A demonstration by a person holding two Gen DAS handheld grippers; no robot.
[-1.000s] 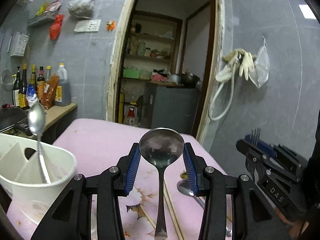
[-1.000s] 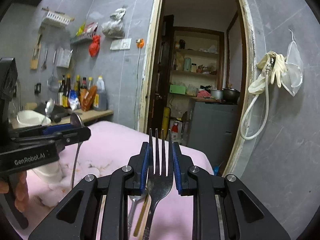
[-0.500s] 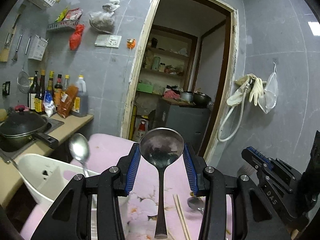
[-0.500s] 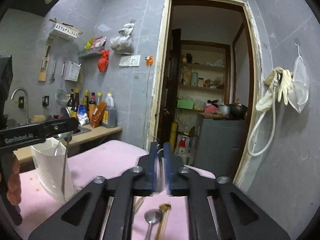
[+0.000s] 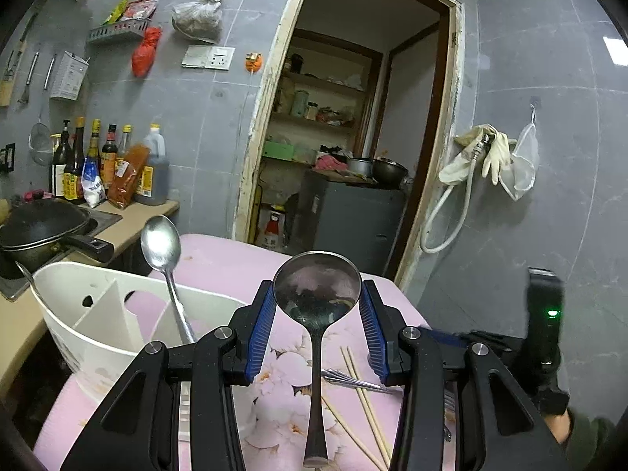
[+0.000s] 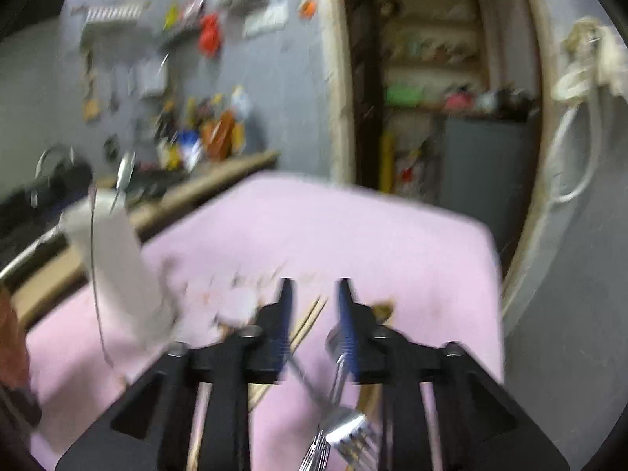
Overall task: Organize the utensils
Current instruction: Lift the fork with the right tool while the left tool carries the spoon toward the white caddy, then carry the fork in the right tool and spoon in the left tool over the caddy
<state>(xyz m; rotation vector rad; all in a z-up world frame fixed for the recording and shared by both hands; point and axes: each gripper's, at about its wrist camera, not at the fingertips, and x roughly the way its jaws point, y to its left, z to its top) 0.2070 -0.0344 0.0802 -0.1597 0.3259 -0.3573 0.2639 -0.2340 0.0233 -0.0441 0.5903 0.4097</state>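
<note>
Above pink table (image 5: 219,259), left claw (image 5: 316,324) level, gripping ladle (image 5: 316,302)

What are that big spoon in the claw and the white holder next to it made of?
Big spoon: looks like polished steel; its bowl mirrors the room. White holder: probably matte plastic, with thin walls, a divider and moulded cut-out holes.

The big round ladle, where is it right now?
In the left wrist view the ladle is clamped between the left gripper fingers, bowl up, above the pink table, just right of the white utensil holder with a spoon in it.
</note>
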